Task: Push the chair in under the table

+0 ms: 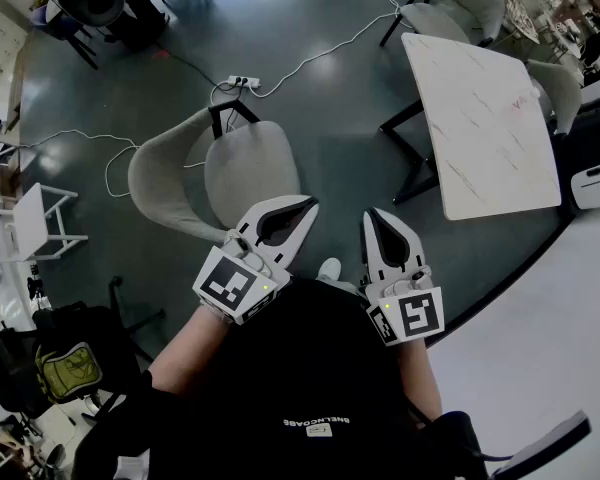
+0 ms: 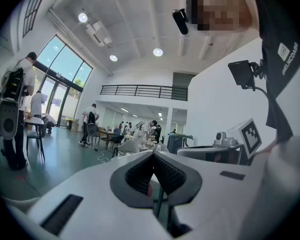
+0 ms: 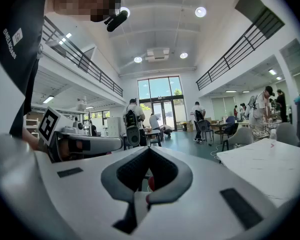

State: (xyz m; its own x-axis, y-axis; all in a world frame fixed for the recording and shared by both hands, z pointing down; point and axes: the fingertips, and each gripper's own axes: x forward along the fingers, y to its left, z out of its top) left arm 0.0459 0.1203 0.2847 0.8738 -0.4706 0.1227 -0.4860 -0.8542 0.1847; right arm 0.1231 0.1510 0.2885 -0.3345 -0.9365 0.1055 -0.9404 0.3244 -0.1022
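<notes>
Grey shell chair [image 1: 248, 173] standing out on the open floor, left of the white table [image 1: 485, 118] and well apart from it.

I can see its curved back on the left of the head view and its seat opening right, toward the table, whose long side runs up the picture. The only writing is small white print on the black shirt [image 1: 310, 368], which I can't read, plus square markers on both cubes. My left gripper [image 1: 302, 208] and right gripper [image 1: 376, 218] are held close to me, jaws pressed together on nothing. The floor [image 1: 310, 28] is dark and glossy, with a white power strip [image 1: 244, 82] and cable. It's a high hall with a railed gallery.
</notes>
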